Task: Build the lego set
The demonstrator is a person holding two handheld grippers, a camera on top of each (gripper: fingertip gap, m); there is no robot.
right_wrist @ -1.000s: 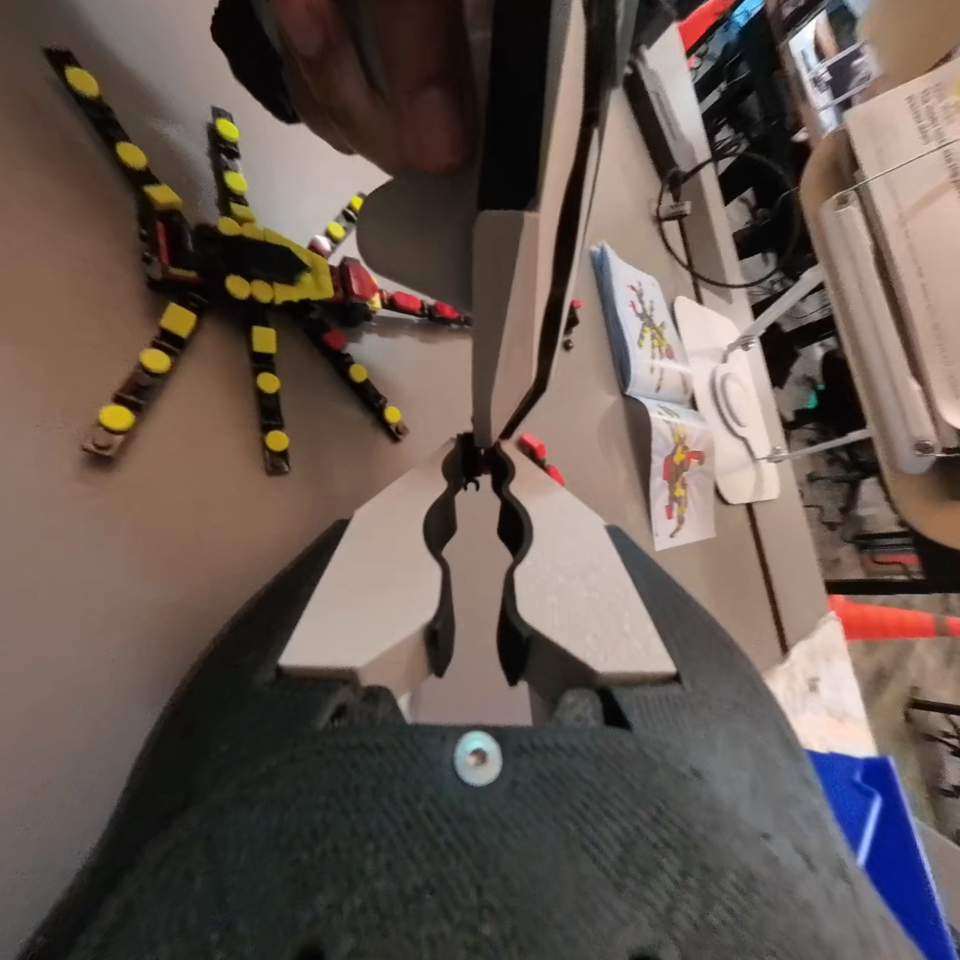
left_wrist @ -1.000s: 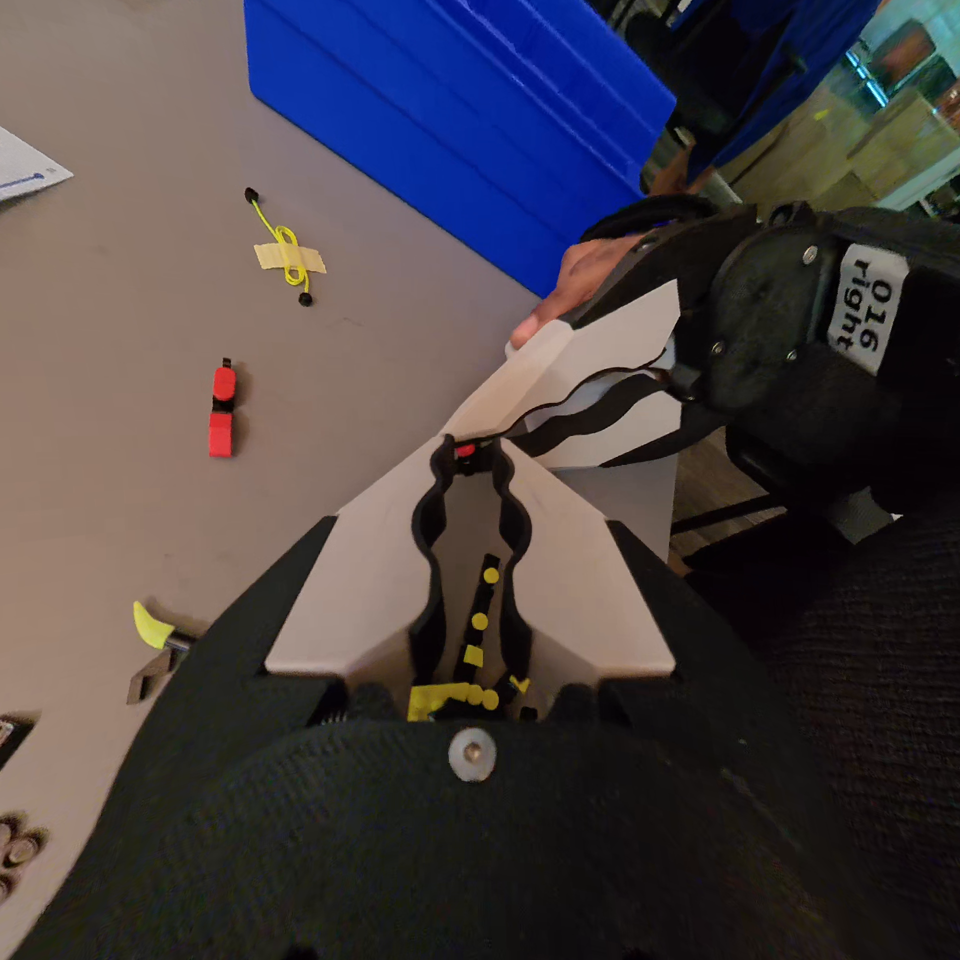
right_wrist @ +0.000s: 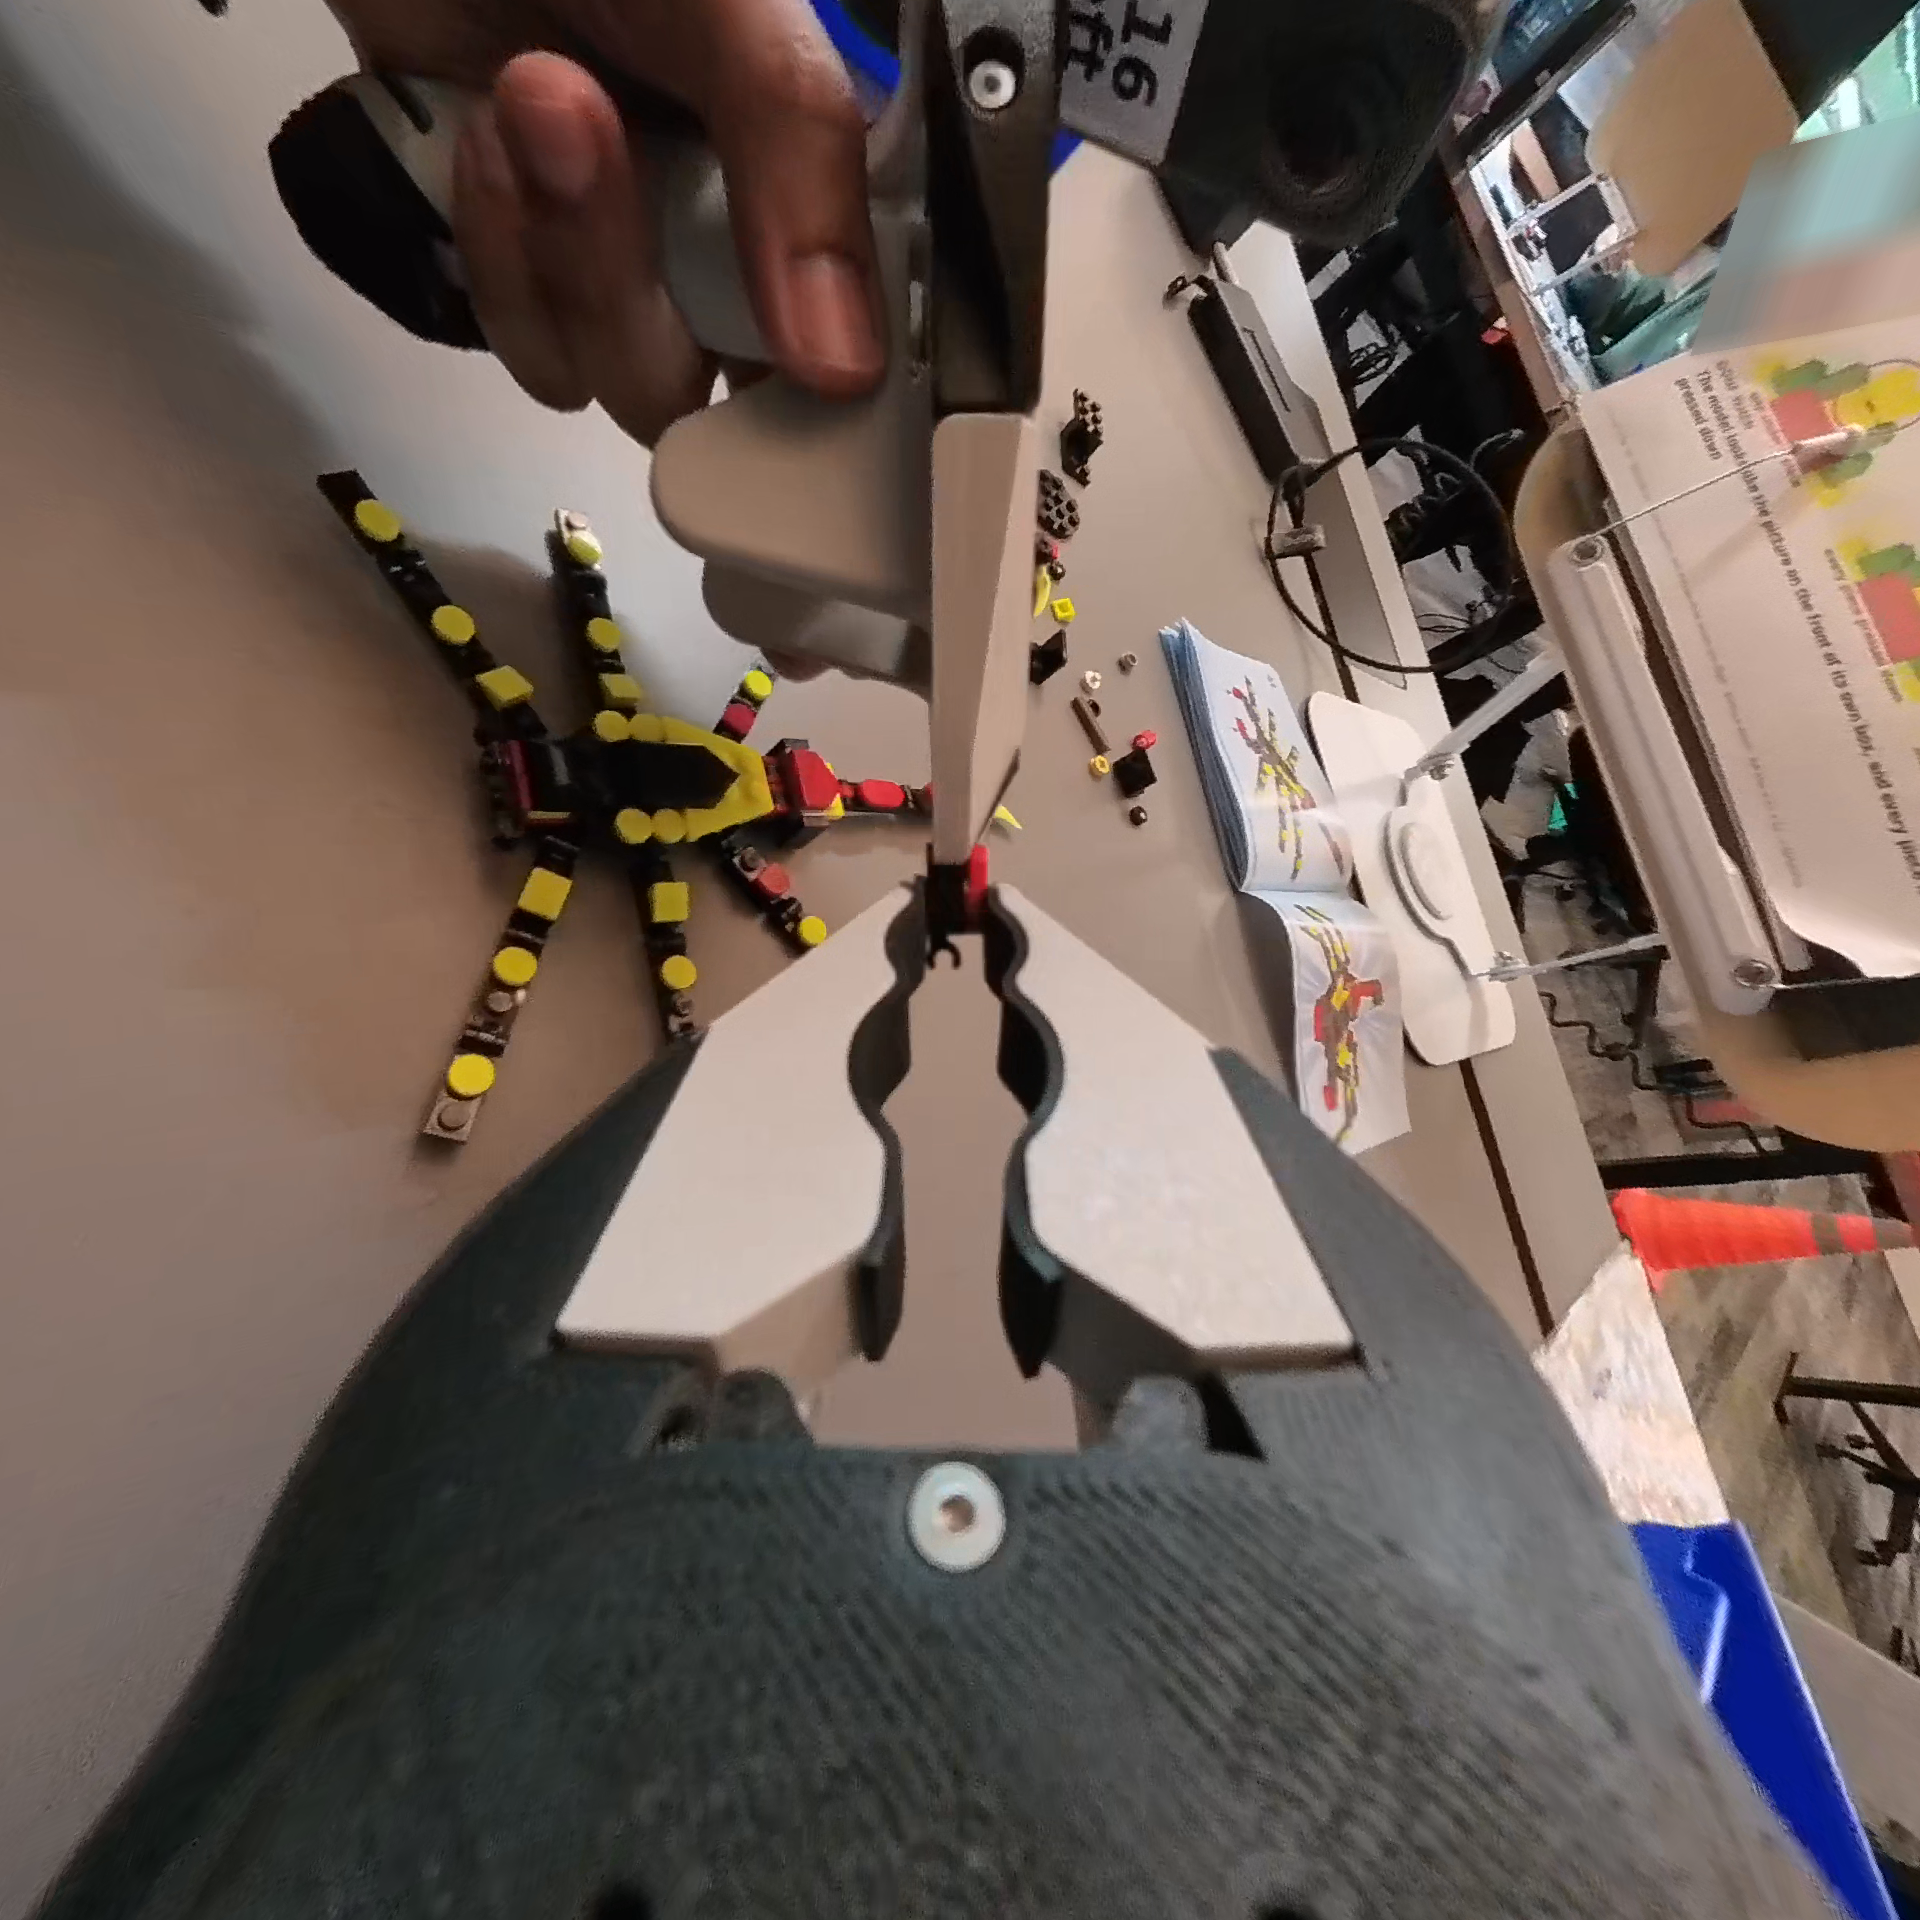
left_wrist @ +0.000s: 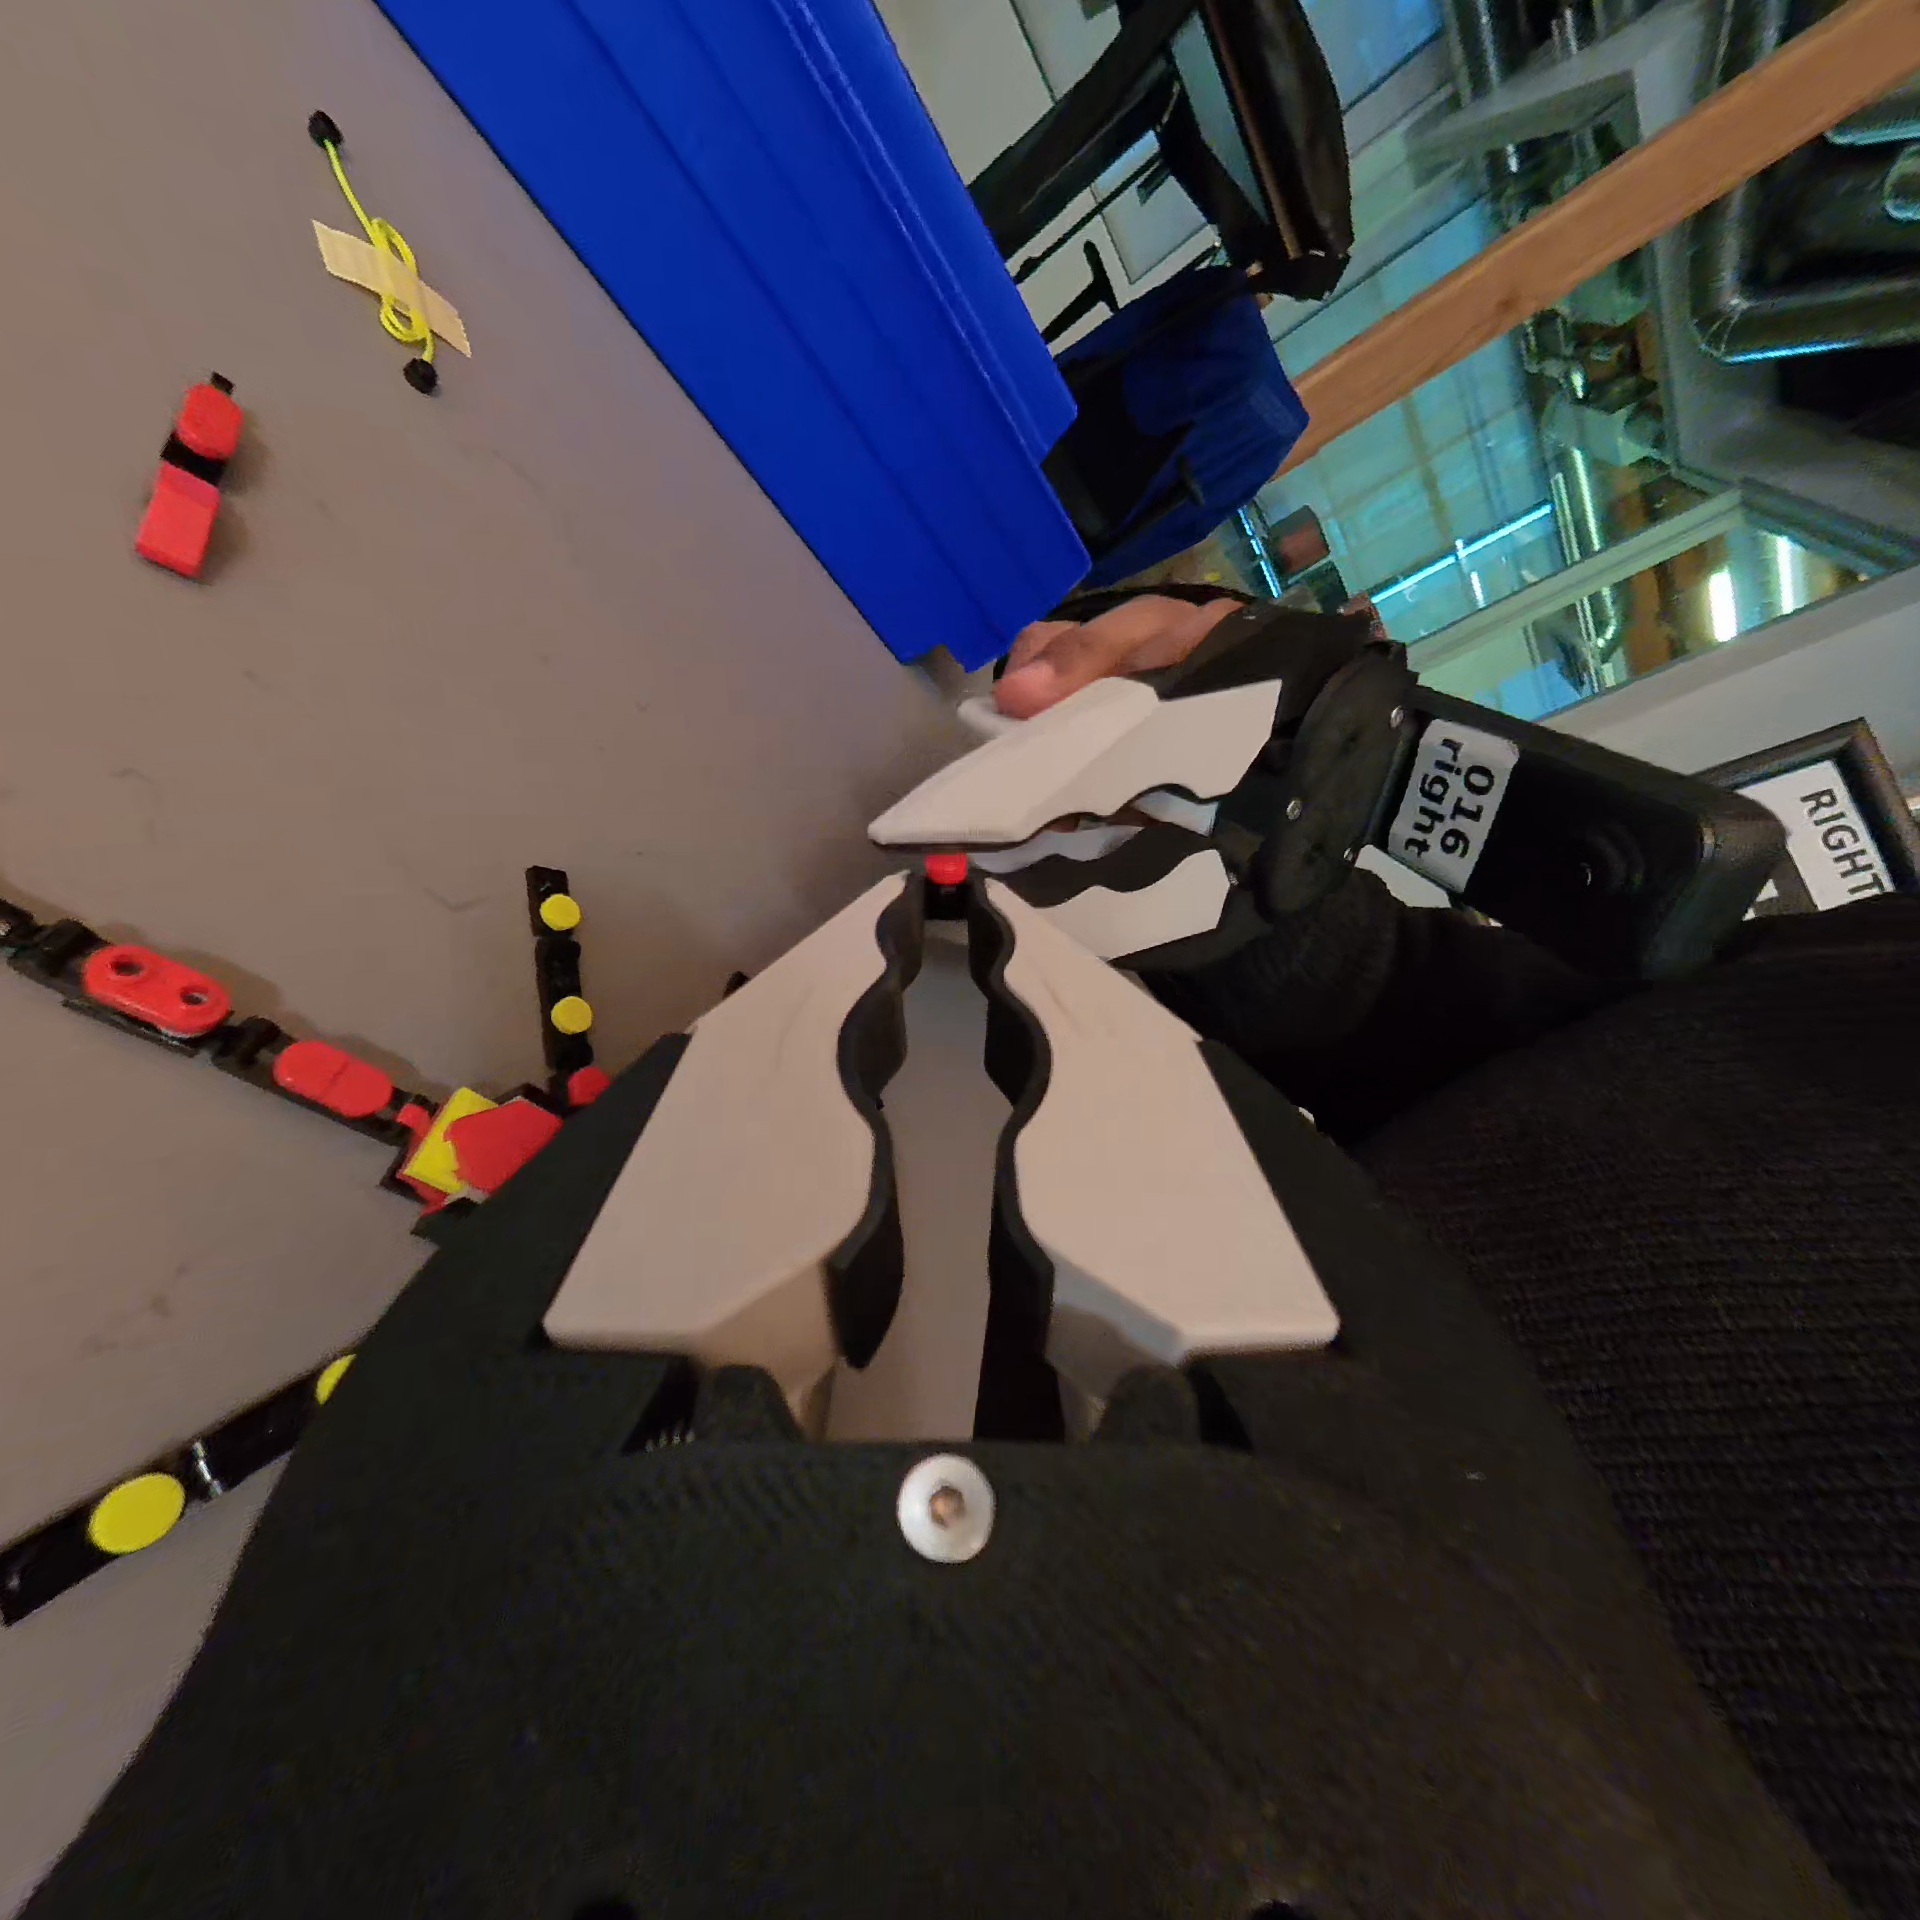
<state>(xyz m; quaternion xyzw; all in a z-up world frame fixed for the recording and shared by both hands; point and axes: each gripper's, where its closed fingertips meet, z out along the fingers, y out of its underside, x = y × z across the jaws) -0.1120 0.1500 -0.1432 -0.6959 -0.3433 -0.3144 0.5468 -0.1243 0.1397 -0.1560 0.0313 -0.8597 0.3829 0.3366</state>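
Lego set: small red-and-black piece point(right_wrist: 961, 883), held in the air above the worktop point(left_wrist: 499, 665), between both tool tips. Left claw point(left_wrist: 943, 902) clamped on it; right claw point(right_wrist: 954, 902) clamped on it from the opposite side. Judged very light, rigid, smooth and apt to slip or pop free under a skewed squeeze; best taken on flat opposing faces, studs left clear. Spider-like model point(right_wrist: 644, 779), black, yellow and red, lies on worktop; thin legs judged fragile. Loose parts point(right_wrist: 1101, 727) beside instruction booklet point(right_wrist: 1278, 831).
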